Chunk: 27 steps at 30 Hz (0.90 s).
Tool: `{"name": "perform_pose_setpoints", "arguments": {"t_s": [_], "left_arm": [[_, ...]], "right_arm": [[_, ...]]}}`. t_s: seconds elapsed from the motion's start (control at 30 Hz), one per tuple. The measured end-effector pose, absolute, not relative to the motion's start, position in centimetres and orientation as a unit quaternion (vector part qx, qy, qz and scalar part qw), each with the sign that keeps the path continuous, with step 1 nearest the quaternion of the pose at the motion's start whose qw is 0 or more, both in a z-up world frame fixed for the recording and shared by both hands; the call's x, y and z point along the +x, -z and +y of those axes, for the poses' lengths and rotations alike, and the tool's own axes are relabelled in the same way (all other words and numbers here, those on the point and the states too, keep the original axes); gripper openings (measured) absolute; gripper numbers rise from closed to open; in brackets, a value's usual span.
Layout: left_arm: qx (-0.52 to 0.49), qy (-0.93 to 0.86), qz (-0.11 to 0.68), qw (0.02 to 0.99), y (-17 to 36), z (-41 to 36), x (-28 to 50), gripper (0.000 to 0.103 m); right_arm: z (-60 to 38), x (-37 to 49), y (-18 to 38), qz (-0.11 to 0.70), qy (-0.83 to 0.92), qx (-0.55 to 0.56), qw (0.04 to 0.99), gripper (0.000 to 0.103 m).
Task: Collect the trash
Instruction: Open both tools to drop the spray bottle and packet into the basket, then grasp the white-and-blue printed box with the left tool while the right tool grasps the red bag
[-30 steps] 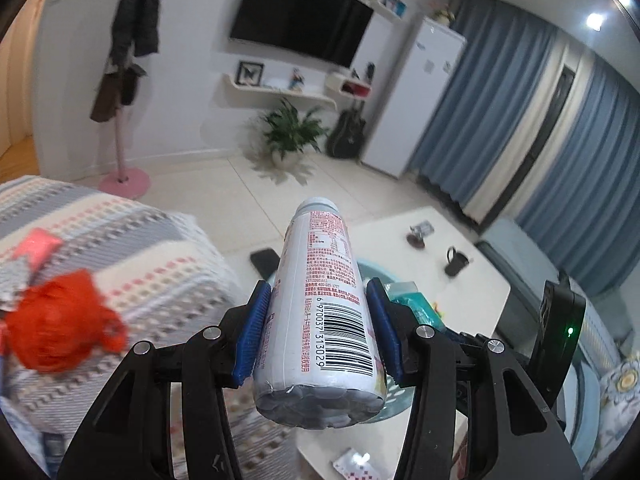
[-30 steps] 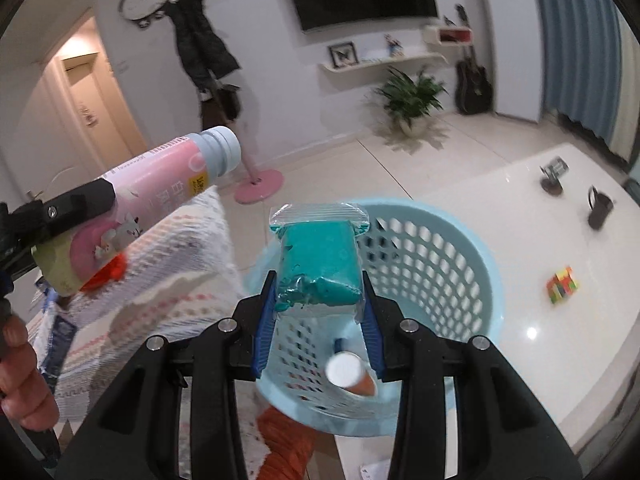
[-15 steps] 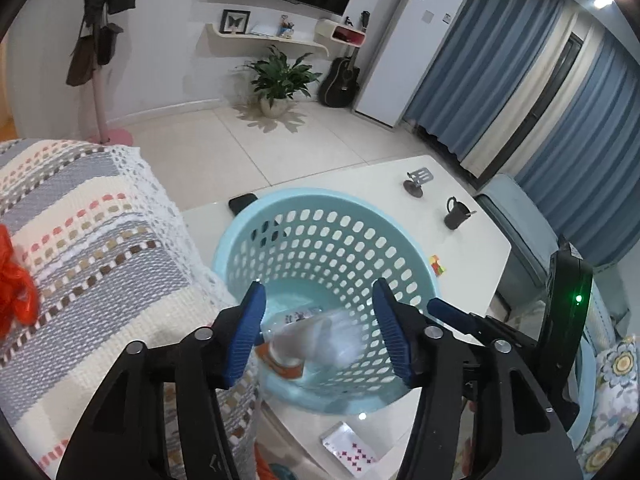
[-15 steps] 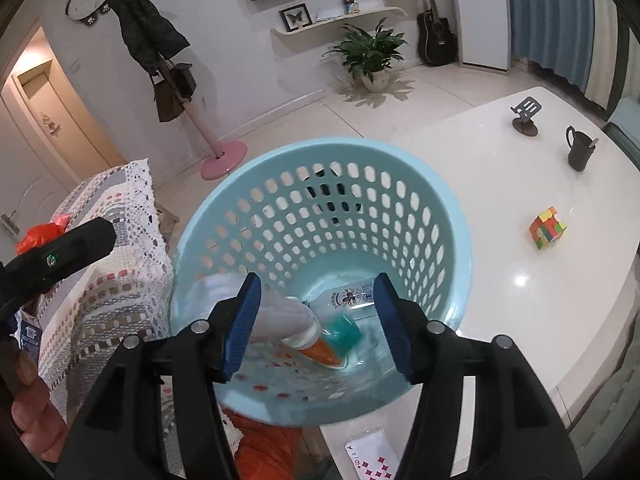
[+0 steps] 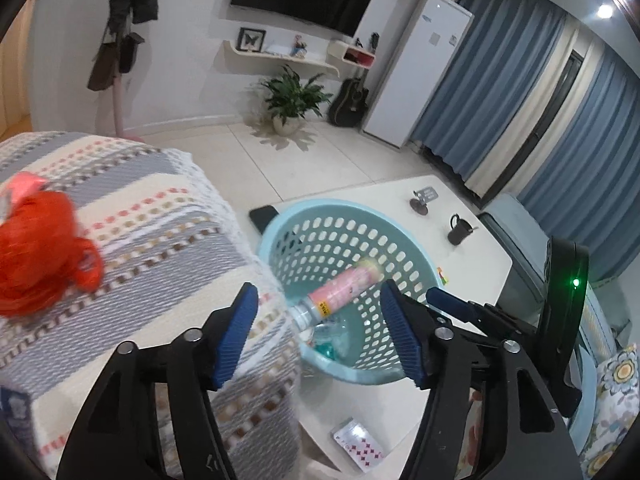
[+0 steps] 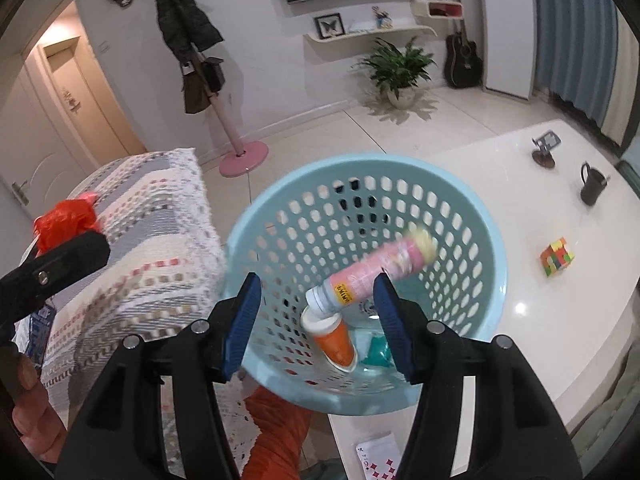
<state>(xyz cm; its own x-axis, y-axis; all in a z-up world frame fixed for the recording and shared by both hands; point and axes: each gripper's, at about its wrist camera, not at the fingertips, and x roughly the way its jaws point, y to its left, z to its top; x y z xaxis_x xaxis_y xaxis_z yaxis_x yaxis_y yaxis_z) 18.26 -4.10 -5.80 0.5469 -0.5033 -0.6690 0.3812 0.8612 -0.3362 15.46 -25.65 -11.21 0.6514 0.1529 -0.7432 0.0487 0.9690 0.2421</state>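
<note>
A light blue perforated basket point(image 6: 472, 216) point(image 5: 280, 236) stands on the white table. Inside it lie a pink bottle point(image 6: 372, 272) point(image 5: 348, 288), an orange cup point(image 6: 334, 340) and a teal packet point(image 6: 376, 350) point(image 5: 328, 346). My right gripper point(image 6: 318, 320) is open and empty above the basket's near rim. My left gripper point(image 5: 318, 334) is open and empty, over the basket's left edge and the sofa arm. A crumpled red bag point(image 5: 38, 248) point(image 6: 66, 220) lies on the patterned sofa cover point(image 5: 152, 240).
On the white table point(image 6: 532, 168) are a colour cube point(image 6: 557, 257), a black mug point(image 6: 593, 186), a small stand point(image 6: 545, 148), a phone point(image 5: 264, 216) and playing cards point(image 5: 358, 444). A coat rack point(image 6: 236, 136) and plant point(image 6: 400, 68) stand by the far wall.
A second ago each gripper held an item: left the pink bottle, right the teal packet. Both opened and dropped them into the basket. Both grippers have since pulled back a little.
</note>
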Motion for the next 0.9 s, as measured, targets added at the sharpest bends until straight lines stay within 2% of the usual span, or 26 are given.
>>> {"name": "perform_pose_setpoints", "arguments": {"t_s": [0.3,0.47,0.67,0.7,0.77,0.9], "left_arm": [[-0.088,0.195,0.352,0.911,2.4,3.3,13.0,0.072],[-0.061,0.117,0.322,0.938,0.7,8.4,9.0,0.083],[-0.042,0.042,0.321,0.945,0.7,13.5,5.8,0.089],[-0.046,0.033,0.326,0.944,0.9,14.3,5.6,0.090],[-0.051,0.025,0.339,0.939,1.5,15.3,5.5,0.091],[-0.053,0.013,0.368,0.928,3.1,16.6,5.9,0.091]], "right_arm": [[-19.3,14.5,7.6,0.384,-0.083,0.073,0.917,0.055],[-14.7,14.1,6.0,0.365,-0.127,0.043,0.921,0.055],[-8.5,14.9,4.7,0.345,-0.187,0.016,0.919,0.056],[-7.6,15.2,4.6,0.344,-0.196,0.016,0.918,0.058],[-5.9,16.0,4.2,0.341,-0.213,0.021,0.915,0.071],[-3.1,17.8,3.7,0.342,-0.241,0.028,0.908,0.079]]}}
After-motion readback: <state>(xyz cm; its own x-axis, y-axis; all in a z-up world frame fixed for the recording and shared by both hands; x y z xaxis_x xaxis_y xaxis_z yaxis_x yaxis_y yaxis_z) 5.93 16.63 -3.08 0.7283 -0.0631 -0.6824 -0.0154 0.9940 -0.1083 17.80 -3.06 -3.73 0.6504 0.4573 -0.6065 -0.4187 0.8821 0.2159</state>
